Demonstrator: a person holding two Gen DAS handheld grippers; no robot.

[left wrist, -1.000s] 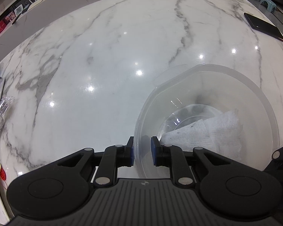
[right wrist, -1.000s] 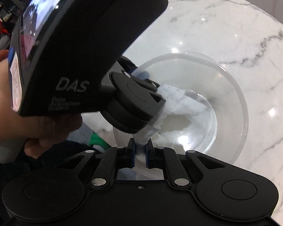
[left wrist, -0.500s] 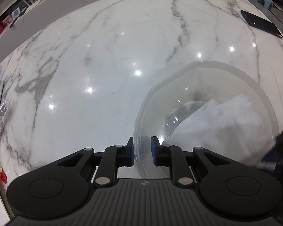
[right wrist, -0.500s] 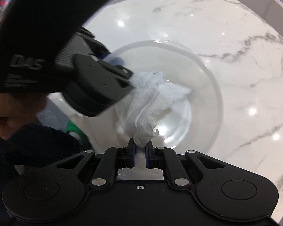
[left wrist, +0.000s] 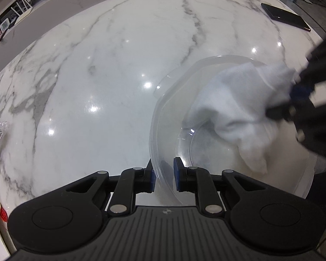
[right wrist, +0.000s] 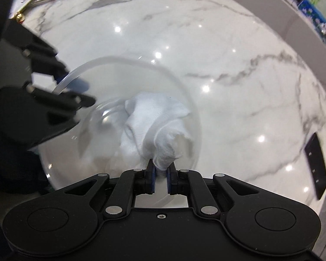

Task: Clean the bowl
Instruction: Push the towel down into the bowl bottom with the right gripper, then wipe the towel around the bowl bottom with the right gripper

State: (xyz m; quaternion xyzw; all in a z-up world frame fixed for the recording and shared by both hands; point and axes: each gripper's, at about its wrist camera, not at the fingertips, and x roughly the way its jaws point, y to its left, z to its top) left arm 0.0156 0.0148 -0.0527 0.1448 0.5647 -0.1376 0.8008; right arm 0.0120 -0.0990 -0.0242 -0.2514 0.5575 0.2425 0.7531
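A clear plastic bowl (left wrist: 232, 130) was seen on the white marble tabletop (left wrist: 119, 65), close to the near edge of it. The wall of the bowl was pinched by the left gripper (left wrist: 164, 174). One blue pad was outside the wall and one was inside, and both were pressed on it. So the bowl was kept from sliding.

A white paper towel (right wrist: 154, 128) was held by the right gripper (right wrist: 160, 174). The jaws were closed tight on a bunched end of the towel. The rest of the towel was spread down inside the bowl, over the bottom and part of the far wall. In the left view the towel (left wrist: 234, 108) and the right gripper (left wrist: 293, 100) looked blurred.

The step in hand was judged to be the wiping of the inside of the bowl. To do it well, the towel should be kept pressed on the plastic and swept round in circles, so that the bottom and every side are reached. The push should be soft, because the bowl looked thin and light and could be bent or tipped. The rim should be held firm the whole time. The towel should be held tight too, or it could slip out. Whether any dirt was left in the bowl could not be told.

A black phone (left wrist: 284, 16) lay well apart, near a far corner of the tabletop. It was not in the way.
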